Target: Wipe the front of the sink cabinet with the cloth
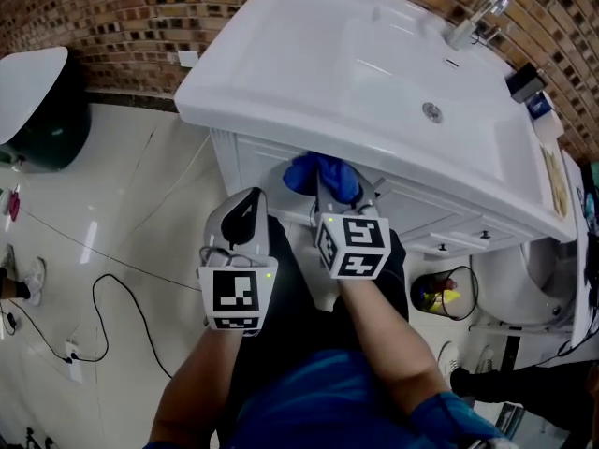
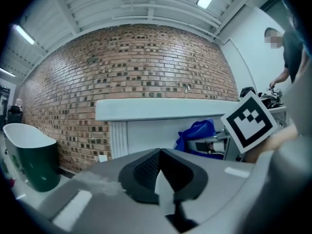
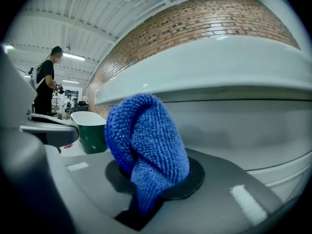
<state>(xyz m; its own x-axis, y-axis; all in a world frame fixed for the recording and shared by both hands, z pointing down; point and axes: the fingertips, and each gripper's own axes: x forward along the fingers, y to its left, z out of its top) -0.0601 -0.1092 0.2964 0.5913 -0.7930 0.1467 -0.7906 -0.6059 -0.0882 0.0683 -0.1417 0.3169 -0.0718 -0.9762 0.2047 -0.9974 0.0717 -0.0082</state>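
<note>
Two grippers point at the cabinet [image 1: 243, 165] below the sink [image 1: 309, 73]. Only the head view shows the basin, its tap [image 1: 475, 19] and the drain [image 1: 431, 111]; neither gripper view sees over the rim.

Only the right gripper view shows the cloth [image 3: 146, 143] close up. It is blue, thick-piled and nubbly, bunched into a rounded, twisted lump. It stands up out of the right gripper [image 3: 152, 182], whose fingers pinch its lower end. Beyond the fingertips the white cabinet front fills that view, very near the cloth; I cannot tell whether they touch. That view also catches a person [image 3: 45, 87] and a green tub [image 3: 92, 130] off to the fingers' left.

The left gripper view gives the side look. It shows the cloth at the cabinet just under the rim, to the right of its own fingers, with the brick wall [image 2: 122, 62] behind. The left gripper [image 2: 160, 152] has its fingers closed tip to tip on nothing, short of the cabinet.
</note>
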